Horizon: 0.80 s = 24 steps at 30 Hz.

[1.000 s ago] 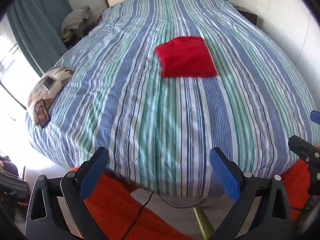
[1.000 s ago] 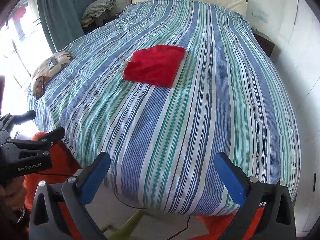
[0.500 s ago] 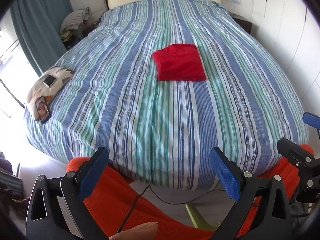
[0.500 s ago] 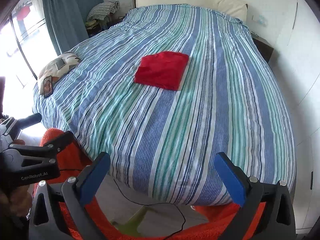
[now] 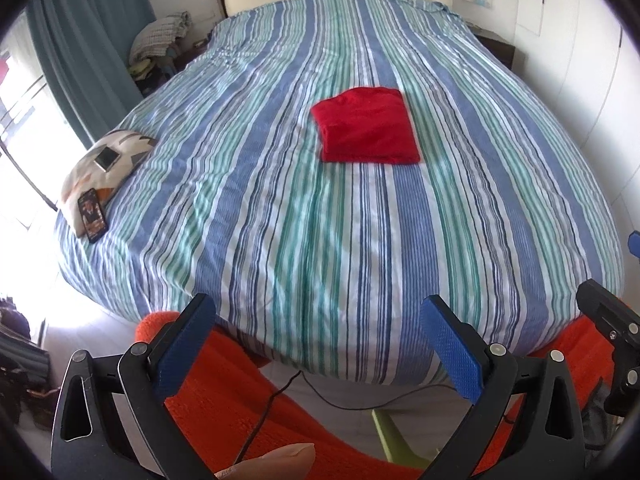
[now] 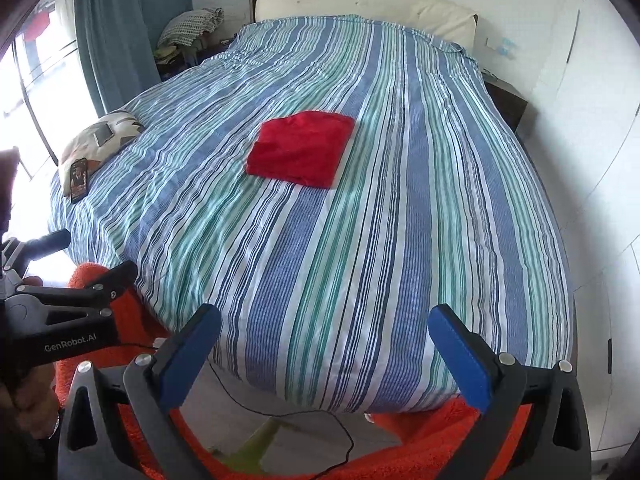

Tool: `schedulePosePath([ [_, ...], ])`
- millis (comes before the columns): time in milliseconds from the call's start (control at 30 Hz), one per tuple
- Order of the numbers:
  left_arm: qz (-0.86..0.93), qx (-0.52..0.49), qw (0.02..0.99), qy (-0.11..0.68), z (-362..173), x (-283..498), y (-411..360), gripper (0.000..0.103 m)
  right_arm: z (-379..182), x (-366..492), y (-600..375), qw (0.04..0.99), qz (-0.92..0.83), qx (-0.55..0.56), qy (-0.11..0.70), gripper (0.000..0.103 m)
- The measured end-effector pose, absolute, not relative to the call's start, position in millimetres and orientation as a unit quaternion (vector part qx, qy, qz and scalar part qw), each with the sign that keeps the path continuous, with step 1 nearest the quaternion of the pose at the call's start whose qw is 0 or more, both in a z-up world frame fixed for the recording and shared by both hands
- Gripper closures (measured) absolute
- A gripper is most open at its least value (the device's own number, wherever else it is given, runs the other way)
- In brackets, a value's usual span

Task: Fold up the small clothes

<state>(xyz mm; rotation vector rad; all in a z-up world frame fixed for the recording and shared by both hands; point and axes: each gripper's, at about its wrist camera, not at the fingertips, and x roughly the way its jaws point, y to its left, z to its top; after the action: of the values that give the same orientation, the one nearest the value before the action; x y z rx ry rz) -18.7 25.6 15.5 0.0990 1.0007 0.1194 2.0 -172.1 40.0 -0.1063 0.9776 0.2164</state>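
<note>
A red garment (image 5: 366,126), folded into a neat rectangle, lies flat in the middle of the striped bed (image 5: 280,220); it also shows in the right wrist view (image 6: 302,154). My left gripper (image 5: 316,344) is open and empty, held off the foot of the bed, far from the garment. My right gripper (image 6: 324,354) is open and empty too, also back beyond the foot edge. The left gripper's body shows at the left of the right wrist view (image 6: 60,320).
A patterned cushion (image 5: 106,164) with a phone (image 5: 93,214) lies at the bed's left edge. An orange rug (image 5: 240,412), a black cable (image 5: 280,392) and a green chair leg (image 5: 390,440) are on the floor below. Curtain (image 5: 92,48) at left, white wall at right.
Both grippers have pulled back from the bed and risen, so the bed and the folded garment look farther away. More floor and rug show. Both stay open.
</note>
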Motion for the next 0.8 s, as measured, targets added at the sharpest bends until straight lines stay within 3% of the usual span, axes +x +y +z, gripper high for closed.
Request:
schedulePosePath([
  [800,0.043,0.058,0.88,0.469,22.2,-9.6,18.1,0.001,39.4,4.9,-183.1,0.882,0.078,-0.041,0.462,0.001],
])
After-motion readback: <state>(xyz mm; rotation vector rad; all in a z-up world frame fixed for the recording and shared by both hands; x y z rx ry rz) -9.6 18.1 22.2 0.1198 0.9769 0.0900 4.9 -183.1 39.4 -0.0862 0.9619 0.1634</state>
